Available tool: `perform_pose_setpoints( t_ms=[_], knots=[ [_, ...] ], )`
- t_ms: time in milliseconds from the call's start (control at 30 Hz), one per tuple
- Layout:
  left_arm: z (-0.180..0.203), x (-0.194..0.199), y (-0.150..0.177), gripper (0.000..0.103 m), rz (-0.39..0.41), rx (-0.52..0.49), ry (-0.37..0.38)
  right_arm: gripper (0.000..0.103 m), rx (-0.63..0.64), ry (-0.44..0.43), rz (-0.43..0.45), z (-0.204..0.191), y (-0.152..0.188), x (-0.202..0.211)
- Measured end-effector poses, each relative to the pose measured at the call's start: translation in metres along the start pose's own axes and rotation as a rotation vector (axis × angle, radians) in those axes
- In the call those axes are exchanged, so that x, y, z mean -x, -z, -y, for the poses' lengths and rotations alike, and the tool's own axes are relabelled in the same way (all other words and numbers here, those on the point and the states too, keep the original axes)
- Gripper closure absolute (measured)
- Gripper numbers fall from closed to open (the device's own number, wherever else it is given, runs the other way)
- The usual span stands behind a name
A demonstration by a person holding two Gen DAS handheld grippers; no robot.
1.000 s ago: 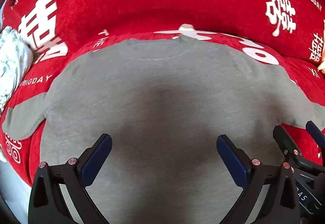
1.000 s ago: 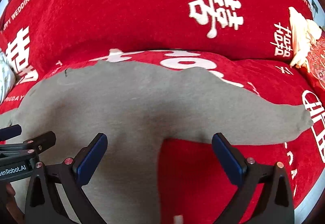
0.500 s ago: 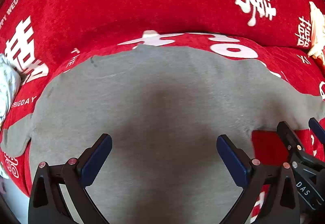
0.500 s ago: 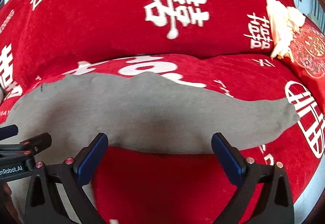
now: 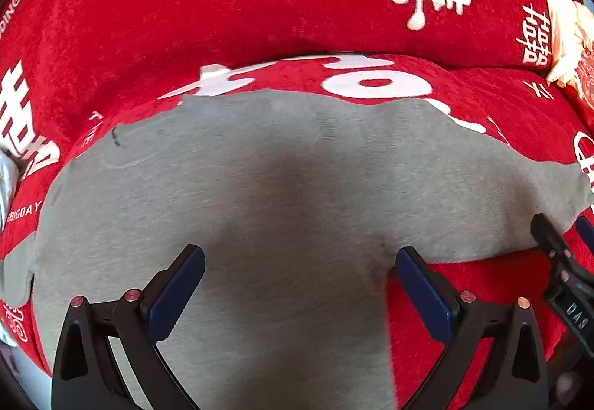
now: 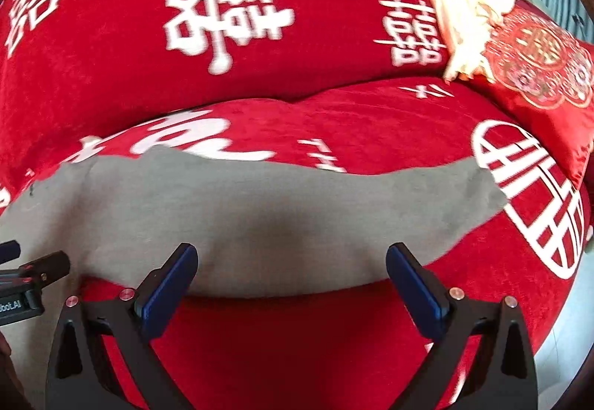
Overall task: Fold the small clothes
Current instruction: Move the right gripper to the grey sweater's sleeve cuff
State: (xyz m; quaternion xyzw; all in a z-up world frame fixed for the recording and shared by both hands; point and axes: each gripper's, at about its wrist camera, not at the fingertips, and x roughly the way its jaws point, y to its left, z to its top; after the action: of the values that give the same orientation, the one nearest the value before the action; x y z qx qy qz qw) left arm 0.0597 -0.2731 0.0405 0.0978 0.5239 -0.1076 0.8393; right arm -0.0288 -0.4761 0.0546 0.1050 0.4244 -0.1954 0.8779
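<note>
A grey long-sleeved top (image 5: pixel 282 187) lies flat on a red sofa cover. My left gripper (image 5: pixel 299 285) is open and empty, above the garment's right body and armpit. The right sleeve (image 6: pixel 297 209) stretches out to the right, its cuff (image 6: pixel 482 187) near a white printed character. My right gripper (image 6: pixel 291 282) is open and empty, above the lower edge of that sleeve. Each gripper shows at the edge of the other's view: the right one (image 5: pixel 564 261), the left one (image 6: pixel 33 269).
The red sofa cover (image 5: pixel 260 1) with white lettering rises into a backrest behind the garment. A red embroidered cushion (image 6: pixel 542 57) and a cream cloth (image 6: pixel 460 23) sit at the far right. A patterned pale fabric (image 5: pixel 7 172) lies at the far left.
Both grippers have moved to the right along the garment, from the body toward the right sleeve. Both stay open.
</note>
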Motion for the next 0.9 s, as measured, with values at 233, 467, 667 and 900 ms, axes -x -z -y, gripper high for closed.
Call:
perform_pose_setpoints(
  t_ms=[233, 467, 667, 900],
  knots=[
    [0.025, -0.011, -0.005, 0.0, -0.011, -0.016, 0.016, 0.004, -0.057, 0.057, -0.004, 0.047, -0.005, -0.01],
    [0.038, -0.018, -0.011, 0.0, -0.009, -0.015, 0.025, 0.011, -0.131, 0.118, -0.012, 0.096, -0.006, -0.021],
    [0.035, -0.026, -0.014, 0.0, -0.014, 0.008, 0.026, 0.012, -0.236, 0.14, 0.01, 0.141, -0.005, -0.03],
    [0.028, -0.033, -0.017, 0.0, -0.018, 0.044, 0.029, 0.045, -0.162, 0.132, 0.027, 0.134, -0.027, -0.054]
  ],
)
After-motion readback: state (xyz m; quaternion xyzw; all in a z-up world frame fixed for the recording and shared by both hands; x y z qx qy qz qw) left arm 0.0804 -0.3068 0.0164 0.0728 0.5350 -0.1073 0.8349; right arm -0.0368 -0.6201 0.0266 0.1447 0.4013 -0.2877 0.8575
